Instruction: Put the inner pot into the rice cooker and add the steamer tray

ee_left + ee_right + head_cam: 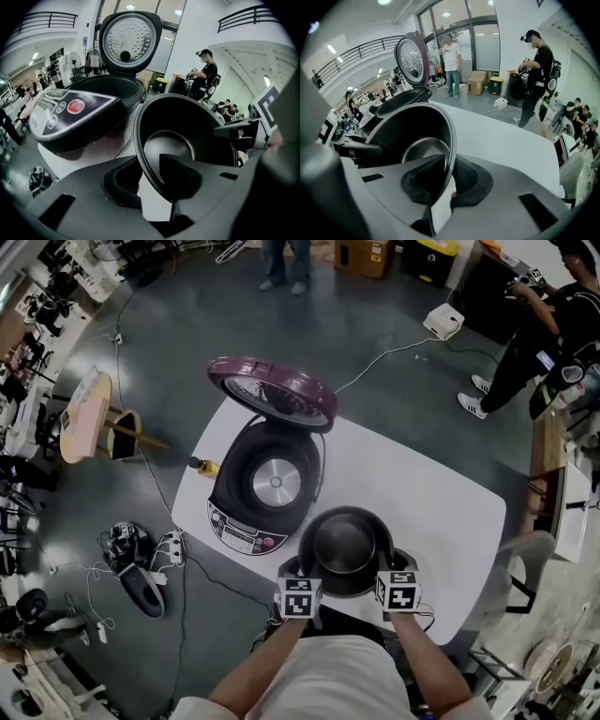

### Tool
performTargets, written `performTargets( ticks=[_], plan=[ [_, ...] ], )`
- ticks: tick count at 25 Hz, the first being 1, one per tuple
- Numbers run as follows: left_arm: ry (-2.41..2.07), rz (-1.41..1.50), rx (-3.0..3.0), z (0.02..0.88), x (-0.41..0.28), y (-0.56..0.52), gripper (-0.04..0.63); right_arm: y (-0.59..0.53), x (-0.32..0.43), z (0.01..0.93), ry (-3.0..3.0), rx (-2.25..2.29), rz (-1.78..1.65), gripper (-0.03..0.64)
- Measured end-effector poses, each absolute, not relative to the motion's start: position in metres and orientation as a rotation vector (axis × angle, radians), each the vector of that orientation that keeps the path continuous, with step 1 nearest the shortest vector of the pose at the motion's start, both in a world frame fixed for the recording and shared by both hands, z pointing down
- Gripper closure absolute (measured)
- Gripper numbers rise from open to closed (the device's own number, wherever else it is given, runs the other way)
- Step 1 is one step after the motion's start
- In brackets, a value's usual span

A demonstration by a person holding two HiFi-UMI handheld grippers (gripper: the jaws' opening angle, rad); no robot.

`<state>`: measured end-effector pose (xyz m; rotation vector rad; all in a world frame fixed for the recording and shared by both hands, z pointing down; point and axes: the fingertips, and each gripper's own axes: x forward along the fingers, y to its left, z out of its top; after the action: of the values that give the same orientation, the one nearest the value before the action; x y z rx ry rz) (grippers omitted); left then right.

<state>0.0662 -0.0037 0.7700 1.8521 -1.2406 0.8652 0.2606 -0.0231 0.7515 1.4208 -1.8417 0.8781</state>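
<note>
You're pinching the inner pot (pixel 345 545) rim with left gripper (pixel 150 180) and right gripper (pixel 449 180), rice cooker (pixel 267 479) gaping open just beside, near edge of the table (pixel 431 512) close.

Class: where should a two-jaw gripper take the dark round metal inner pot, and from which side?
Take the thin flared rim of the dark round metal inner pot, coming from the near side, one jaw inside, one outside. No handles show and it opens upward; the left gripper and right gripper hold it so.
</note>
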Motion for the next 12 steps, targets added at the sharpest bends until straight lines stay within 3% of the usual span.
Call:
performTargets(
  ticks=[12],
  plan=[
    [-1.325, 0.796, 1.965, 0.703, 0.073, -0.028, 0.494, -0.023, 0.272, 0.683, -1.871, 1.586, 0.828, 0.557]
  ],
)
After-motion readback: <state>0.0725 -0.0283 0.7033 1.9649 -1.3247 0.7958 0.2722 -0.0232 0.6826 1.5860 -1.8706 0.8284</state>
